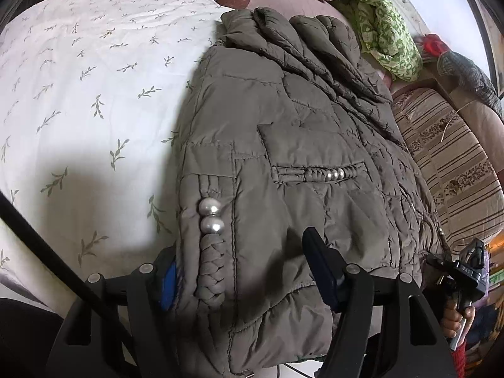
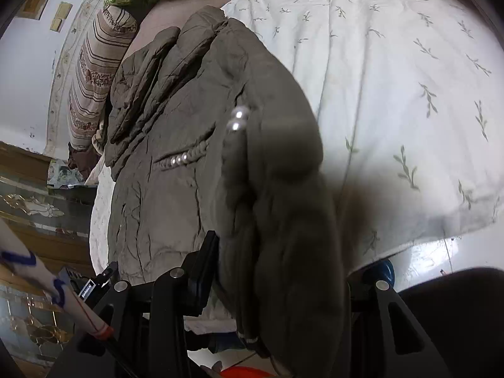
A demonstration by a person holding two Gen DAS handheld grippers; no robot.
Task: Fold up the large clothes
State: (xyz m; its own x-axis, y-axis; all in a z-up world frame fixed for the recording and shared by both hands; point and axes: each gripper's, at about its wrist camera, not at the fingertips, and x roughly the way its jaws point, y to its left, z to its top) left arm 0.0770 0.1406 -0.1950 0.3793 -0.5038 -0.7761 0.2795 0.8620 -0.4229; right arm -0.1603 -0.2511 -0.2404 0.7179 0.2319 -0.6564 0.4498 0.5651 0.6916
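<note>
An olive-grey quilted puffer jacket (image 1: 283,145) with pearl beads and braided trim lies on a bed, folded lengthwise. In the left wrist view my left gripper (image 1: 242,271) straddles the jacket's near hem, one finger (image 1: 167,280) on the left edge and one finger (image 1: 321,264) on top, closed on a thick fold. In the right wrist view the jacket (image 2: 176,157) lies ahead, and my right gripper (image 2: 293,271) grips a bunched, blurred fold of it between its fingers (image 2: 204,267). The right gripper also shows in the left wrist view (image 1: 466,271) at the right edge.
A white quilt with leaf print (image 1: 88,94) covers the bed on one side of the jacket. A striped bolster pillow (image 1: 450,163) and a green patterned cloth (image 1: 384,31) lie on the other side near the wall. The bed edge and floor are close below.
</note>
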